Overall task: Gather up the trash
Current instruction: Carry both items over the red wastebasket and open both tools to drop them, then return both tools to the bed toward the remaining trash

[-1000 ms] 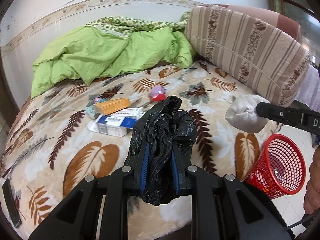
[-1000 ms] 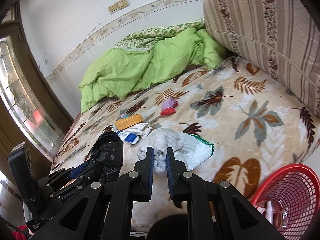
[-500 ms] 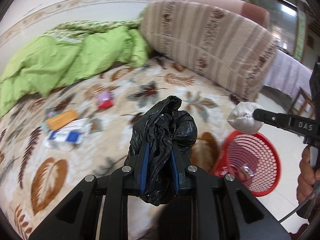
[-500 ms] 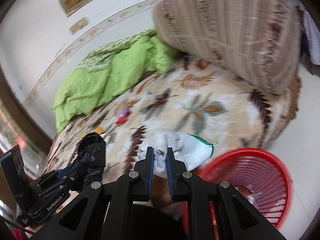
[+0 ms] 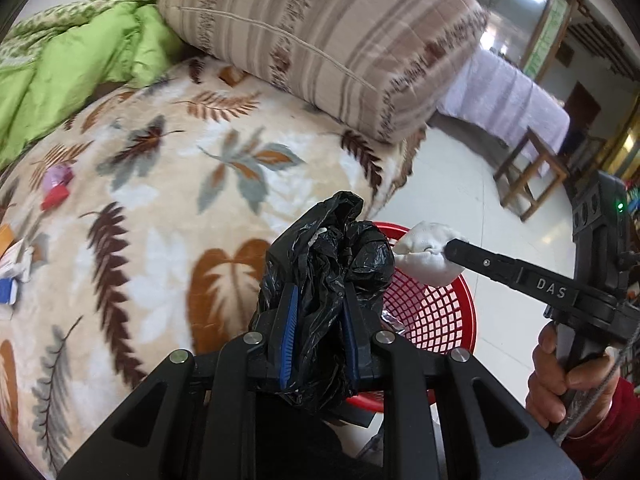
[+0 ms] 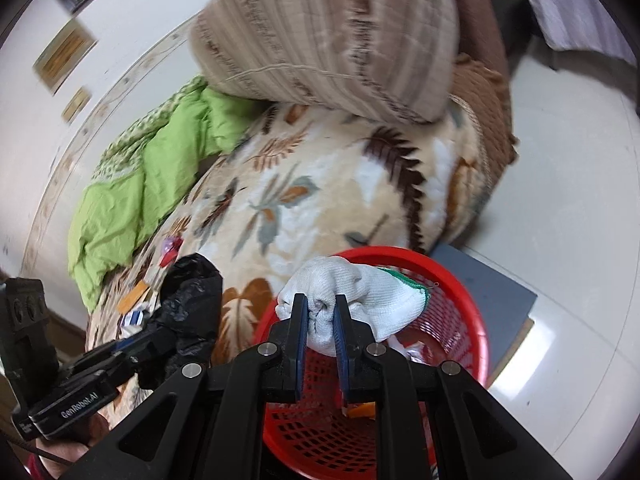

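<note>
Bedroom, bed with leaf-print blanket [image 5: 168, 184], green quilt [image 5: 60, 60] and striped cushion [image 5: 320, 40] behind both tongs, white tile floor to the right. Red mesh basket [image 6: 468, 320] sits on the floor at the bed edge, right below and ahead of the right gripper [image 6: 320, 332]. Right gripper clamped tight on a balled white glove [image 6: 360, 292], held over the basket's near rim. Left gripper [image 5: 318, 320] pinched closed on a crumpled black plastic bag [image 5: 328, 256], just left of the glove, over the bed-side rim. Likely step: drop both in the basket. To do well: bring each wad fully inside the rim before opening, let go one at a time, open wide since bag film may cling to pads. More trash (boxes [image 5: 10, 268], red-pink item [image 5: 56, 188]) lies on the blanket far left of the left gripper.
</note>
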`<state>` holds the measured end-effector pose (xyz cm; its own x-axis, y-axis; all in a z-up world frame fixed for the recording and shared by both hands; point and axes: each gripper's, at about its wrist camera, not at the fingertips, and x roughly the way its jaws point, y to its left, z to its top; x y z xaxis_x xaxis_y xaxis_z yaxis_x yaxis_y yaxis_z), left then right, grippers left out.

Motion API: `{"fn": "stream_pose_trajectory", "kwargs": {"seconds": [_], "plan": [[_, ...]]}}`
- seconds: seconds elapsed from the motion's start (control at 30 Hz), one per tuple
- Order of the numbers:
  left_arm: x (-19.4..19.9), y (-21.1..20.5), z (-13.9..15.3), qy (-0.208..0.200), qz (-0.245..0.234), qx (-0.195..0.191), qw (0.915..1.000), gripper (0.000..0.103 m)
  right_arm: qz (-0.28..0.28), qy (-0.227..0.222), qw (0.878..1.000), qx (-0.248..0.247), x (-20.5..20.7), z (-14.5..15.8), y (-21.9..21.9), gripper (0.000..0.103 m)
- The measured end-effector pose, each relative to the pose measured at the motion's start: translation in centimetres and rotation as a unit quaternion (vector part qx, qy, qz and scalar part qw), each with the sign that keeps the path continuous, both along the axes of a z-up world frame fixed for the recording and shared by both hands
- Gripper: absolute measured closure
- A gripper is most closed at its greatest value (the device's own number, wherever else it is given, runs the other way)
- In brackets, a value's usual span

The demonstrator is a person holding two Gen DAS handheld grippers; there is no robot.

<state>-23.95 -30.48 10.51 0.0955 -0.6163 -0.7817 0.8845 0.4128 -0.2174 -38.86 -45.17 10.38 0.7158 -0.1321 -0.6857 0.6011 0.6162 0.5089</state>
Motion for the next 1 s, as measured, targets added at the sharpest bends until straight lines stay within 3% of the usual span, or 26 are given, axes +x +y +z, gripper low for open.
{"fn": "stream_pose_trajectory", "kwargs": {"seconds": [0.2, 0.27, 0.37, 0.43, 0.73, 1.0], "plan": [[-1.5, -2.7, -1.9, 0.007, -0.024, 0.036, 0.9990, 0.083, -0.018, -0.005, 1.000, 0.015, -1.5, -0.6, -1.0, 0.088], [-1.7, -3.2, -2.4, 0.013, -0.029, 0.043, 0.9985, 0.071, -0.018, -0.004, 1.000, 0.018, -1.6, -0.9, -1.2, 0.088], [-1.6, -3.1, -2.4, 0.025, -0.029, 0.036, 0.9986, 0.048, -0.019, -0.004, 1.000, 0.023, -1.7, -1.0, -1.3, 0.074], [-1.5, -2.9, -2.1, 0.020, -0.026, 0.031, 0.9990, 0.048, -0.025, -0.005, 1.000, 0.014, -1.8, -0.6, -1.3, 0.064], [0.4, 1.0, -0.2, 0.006, 0.021, 0.009, 0.9997, 0.048, -0.006, -0.014, 1.000, -0.015, -0.4, 1.1, -0.6, 0.060], [4.1, 7.4, 0.3, -0.001, 0.104, -0.008, 0.9946, 0.048, 0.072, -0.009, 0.997, -0.023, 4.4, 1.7, 2.8, 0.059]]}}
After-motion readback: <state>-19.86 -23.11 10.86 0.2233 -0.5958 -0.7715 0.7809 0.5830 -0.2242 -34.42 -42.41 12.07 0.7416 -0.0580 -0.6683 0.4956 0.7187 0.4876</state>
